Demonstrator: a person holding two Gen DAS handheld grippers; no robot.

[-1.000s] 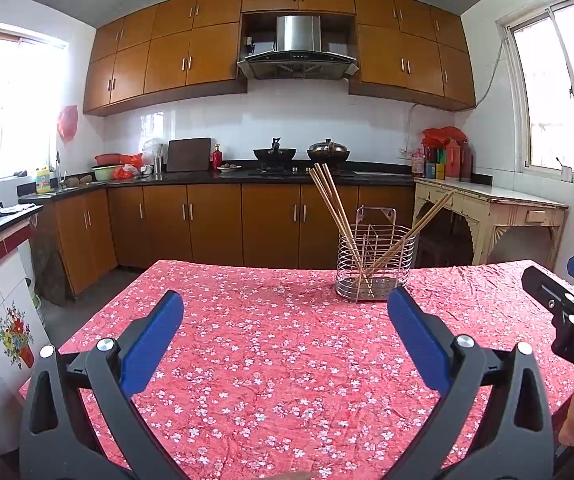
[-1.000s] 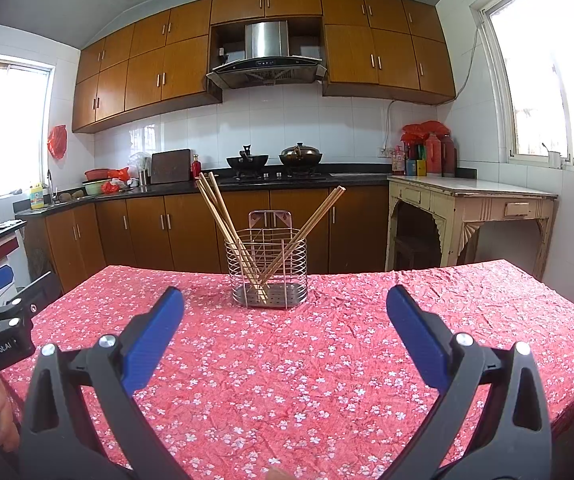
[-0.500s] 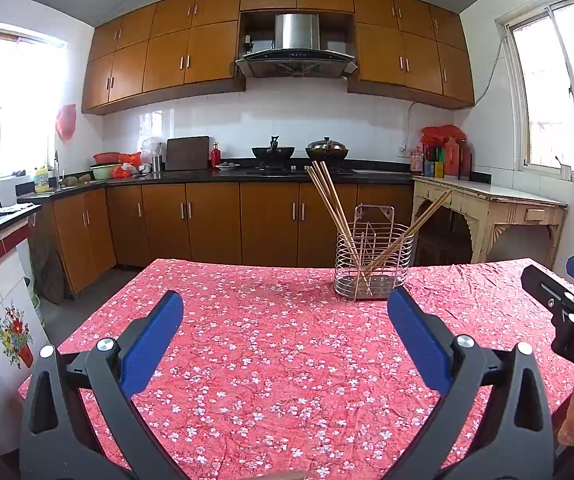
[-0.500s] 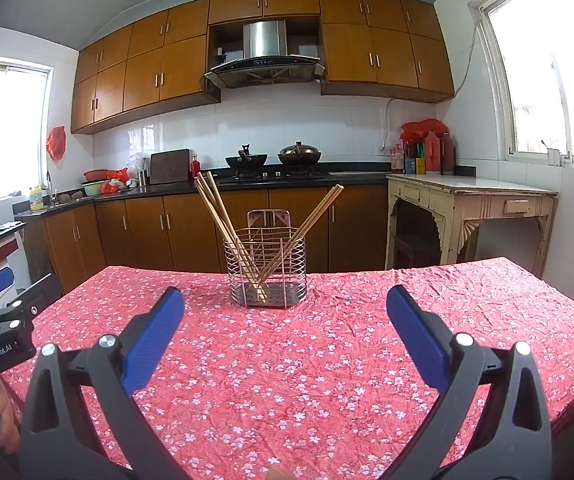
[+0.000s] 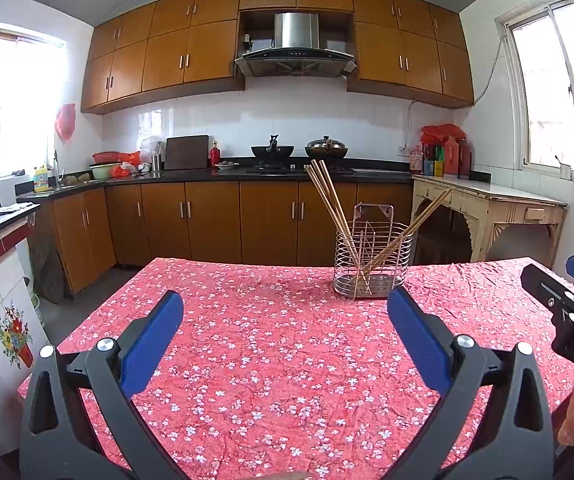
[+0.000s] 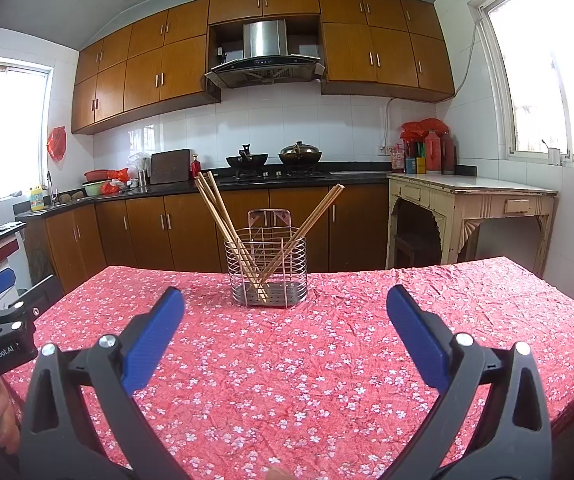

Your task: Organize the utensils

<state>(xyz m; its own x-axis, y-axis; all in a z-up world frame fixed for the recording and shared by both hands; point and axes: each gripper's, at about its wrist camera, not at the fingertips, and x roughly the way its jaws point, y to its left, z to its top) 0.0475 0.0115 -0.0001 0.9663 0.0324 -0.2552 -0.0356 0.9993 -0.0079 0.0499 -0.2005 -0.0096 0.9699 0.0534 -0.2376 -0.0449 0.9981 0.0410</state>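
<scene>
Both grippers, left gripper [image 5: 285, 312] and right gripper [image 6: 285, 306], unchanged, spread wide, chopsticks [image 6: 223, 220] unmoved

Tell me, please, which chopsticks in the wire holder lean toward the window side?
The lone pair of wooden chopsticks tilting right; the larger bunch leans left.

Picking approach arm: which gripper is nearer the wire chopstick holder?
Right, slightly, as a judgement. The wire chopstick holder sits nearly centred ahead of the right gripper; from the left gripper it lies ahead, offset right.
</scene>
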